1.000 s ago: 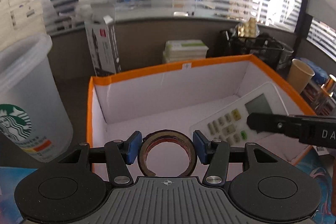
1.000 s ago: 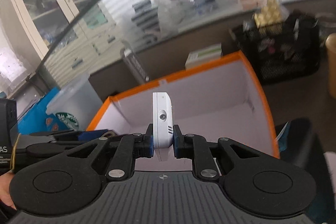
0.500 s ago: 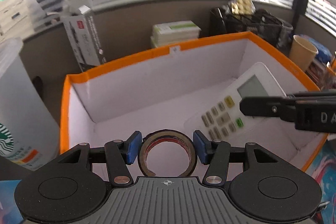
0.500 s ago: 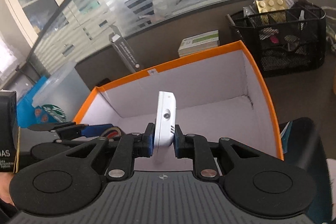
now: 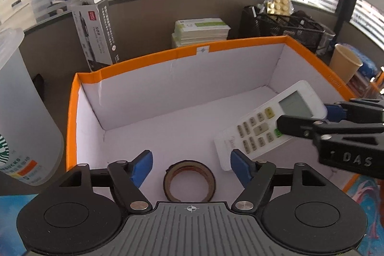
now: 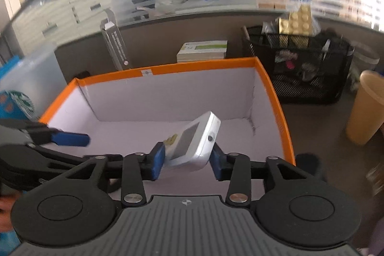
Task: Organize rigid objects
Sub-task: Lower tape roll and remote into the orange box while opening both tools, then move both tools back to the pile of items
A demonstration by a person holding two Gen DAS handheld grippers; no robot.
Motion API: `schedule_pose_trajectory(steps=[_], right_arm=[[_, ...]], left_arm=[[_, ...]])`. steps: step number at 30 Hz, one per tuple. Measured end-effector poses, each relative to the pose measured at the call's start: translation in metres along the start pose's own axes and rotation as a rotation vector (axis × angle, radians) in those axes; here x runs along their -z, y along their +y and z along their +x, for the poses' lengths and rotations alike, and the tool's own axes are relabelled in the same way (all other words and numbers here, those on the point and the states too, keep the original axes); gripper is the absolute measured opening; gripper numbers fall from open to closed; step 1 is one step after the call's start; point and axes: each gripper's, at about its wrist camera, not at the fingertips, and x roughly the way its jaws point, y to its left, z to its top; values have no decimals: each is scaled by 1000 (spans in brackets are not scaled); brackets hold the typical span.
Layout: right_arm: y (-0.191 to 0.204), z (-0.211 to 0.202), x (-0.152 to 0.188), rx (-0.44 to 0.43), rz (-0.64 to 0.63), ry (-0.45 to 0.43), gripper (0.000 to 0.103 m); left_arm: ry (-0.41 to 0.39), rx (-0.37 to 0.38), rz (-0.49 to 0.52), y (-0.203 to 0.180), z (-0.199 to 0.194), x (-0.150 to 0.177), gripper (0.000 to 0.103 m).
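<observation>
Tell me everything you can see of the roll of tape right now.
The roll of tape is a brown ring with a reddish inner edge and an open centre. It lies flat on the white floor of the orange-rimmed box, near its front wall, between the left gripper pads, whose jaws have just opened clear of it. The white remote lies apart, to its right.

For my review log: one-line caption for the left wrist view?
Left tool open above tape roll lying in orange-rimmed box; right tool beside white remote.
</observation>
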Motion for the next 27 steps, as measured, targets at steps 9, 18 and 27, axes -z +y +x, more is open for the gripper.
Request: schedule_pose_trajectory(steps=[9, 18, 27], right_arm=[[11, -40, -10, 184, -118, -143, 96], [47, -104, 28, 139, -302, -289, 91], [77, -119, 112, 2, -330, -199, 74]], left_arm=[[-163, -51, 6, 8, -55, -1, 95], [-328, -67, -14, 19, -114, 40, 103], [-365, -46, 65, 8, -129, 109, 103]])
